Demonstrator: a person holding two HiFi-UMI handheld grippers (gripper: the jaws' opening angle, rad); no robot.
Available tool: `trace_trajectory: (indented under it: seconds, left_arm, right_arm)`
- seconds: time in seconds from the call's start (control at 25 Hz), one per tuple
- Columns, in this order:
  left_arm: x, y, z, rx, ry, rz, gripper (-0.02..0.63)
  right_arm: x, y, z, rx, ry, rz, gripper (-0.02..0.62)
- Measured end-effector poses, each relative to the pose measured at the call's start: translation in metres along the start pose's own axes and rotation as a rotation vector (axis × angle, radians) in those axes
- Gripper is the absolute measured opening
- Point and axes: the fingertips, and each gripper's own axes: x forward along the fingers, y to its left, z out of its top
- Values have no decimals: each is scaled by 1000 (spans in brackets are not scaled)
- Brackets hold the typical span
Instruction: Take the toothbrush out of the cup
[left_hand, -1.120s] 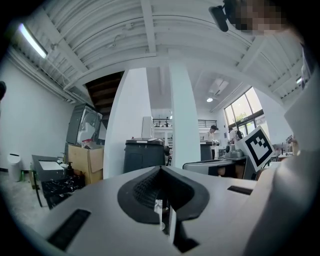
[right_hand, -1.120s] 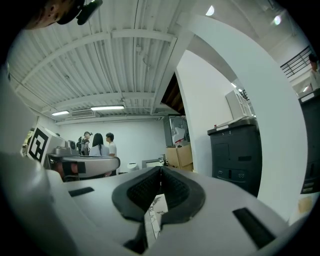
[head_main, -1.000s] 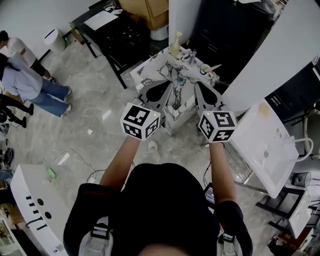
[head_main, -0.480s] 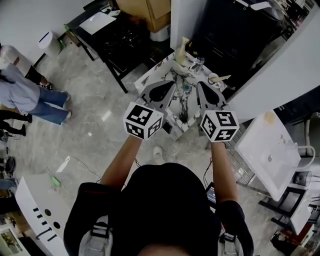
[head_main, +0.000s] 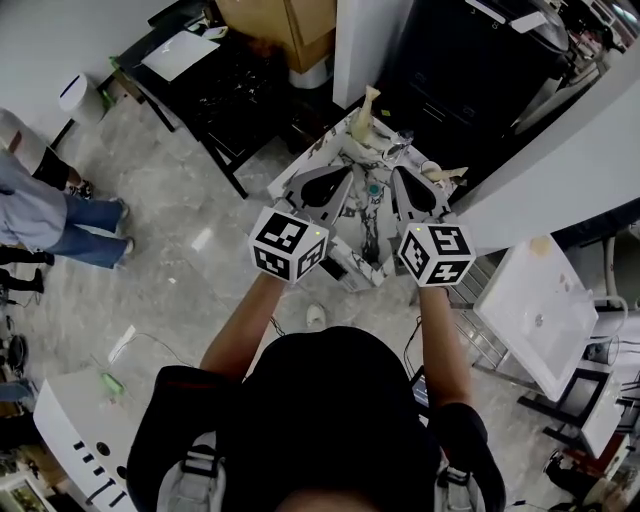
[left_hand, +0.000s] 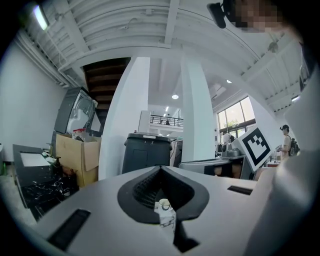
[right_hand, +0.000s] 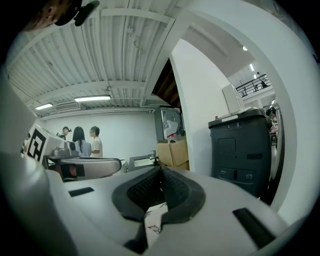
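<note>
Both hand-held grippers, left (head_main: 340, 176) and right (head_main: 398, 176), are shut and empty (jaws together). They have advanced over the marbled worktop (head_main: 366, 256). The cup (head_main: 431, 168) with the toothbrush (head_main: 456, 173) stands far right, probably almost reachable now.

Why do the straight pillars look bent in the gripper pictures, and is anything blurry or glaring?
Left gripper view: a wide-angle lens bows the white pillar and darkens the corners; the windows glare. Right gripper view: same bowing on the white wall. Head view: evenly lit, fairly sharp.
</note>
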Motion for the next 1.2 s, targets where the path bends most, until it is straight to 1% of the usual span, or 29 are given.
trace_trajectory:
  seconds: [0.24, 0.4, 0.52, 0.76, 0.88, 1.08, 1.2]
  left_arm:
    - [8, 22, -6, -24, 7, -31, 12]
    - [10, 37, -13, -46, 15, -33, 12]
    - [10, 41, -15, -61, 16, -41, 12]
    - [16, 40, -23, -92, 21, -57, 12]
    - [23, 33, -24, -106, 19, -75, 12]
    - [40, 17, -23, -97, 27, -107, 12]
    - [49, 7, -21, -92, 13, -140, 12]
  right_arm:
    - [22, 1, -5, 4, 18, -29, 35]
    - [31, 3, -9, 1, 27, -43, 35]
    - [33, 2, -12, 2, 36, -55, 35]
    - [28, -4, -15, 3, 46, -81, 35]
    - [21, -11, -16, 4, 47, -98, 35]
    - [12, -32, -16, 21, 41, -124, 35]
    - [10, -42, -17, 29, 41, -131, 35]
